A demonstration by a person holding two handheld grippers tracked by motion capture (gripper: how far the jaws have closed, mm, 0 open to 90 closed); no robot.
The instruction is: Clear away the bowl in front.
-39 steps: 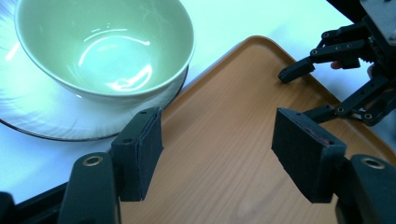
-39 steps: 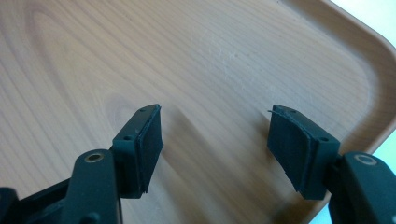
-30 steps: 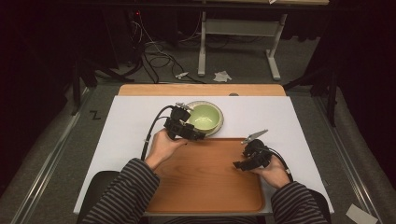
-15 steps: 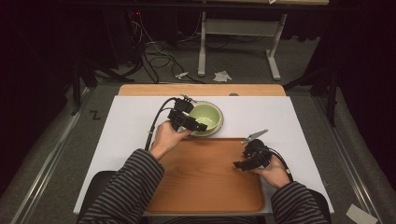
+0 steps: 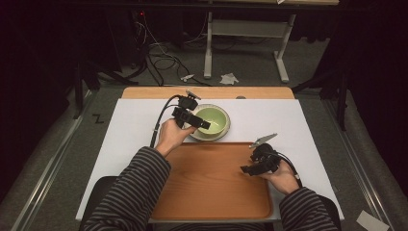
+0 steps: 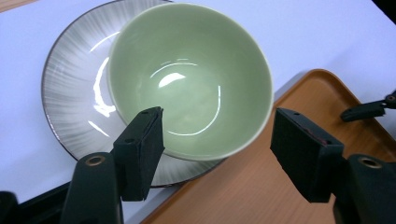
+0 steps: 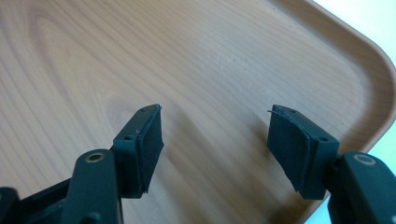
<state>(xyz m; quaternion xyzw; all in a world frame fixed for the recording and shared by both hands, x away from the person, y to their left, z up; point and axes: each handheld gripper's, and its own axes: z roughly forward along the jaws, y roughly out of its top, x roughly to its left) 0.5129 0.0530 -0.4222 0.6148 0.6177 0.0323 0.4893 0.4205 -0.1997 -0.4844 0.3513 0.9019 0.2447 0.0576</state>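
The person's left forearm, in a striped sleeve, reaches forward and slightly inward across the white tabletop [image 5: 120, 130], the hand wrapped around the left tool [image 5: 199, 123] with its cable looping up and back behind the wrist. That tool points toward the green bowl [image 5: 211, 120] and hovers over its near rim, jaws spread wide and gripping nothing. In the left gripper view the two black pads [image 6: 144, 149] stand well apart, one over the bowl's near-left edge, the other beyond its right side above the tray.

The bowl [image 6: 189, 77] is pale green, glossy and empty, sitting upright on a grey streaked plate [image 6: 70, 93] with a dark rim. Bowl and plate rest on the tabletop just beyond the far edge of the wooden tray [image 5: 207, 183]; the plate's near edge meets the tray's rim.

At the right, the other hand holds the right tool [image 5: 248, 169] low over the tray's right part, pointing left. Its jaws too are spread, empty, above the bare wood grain [image 7: 140, 56].
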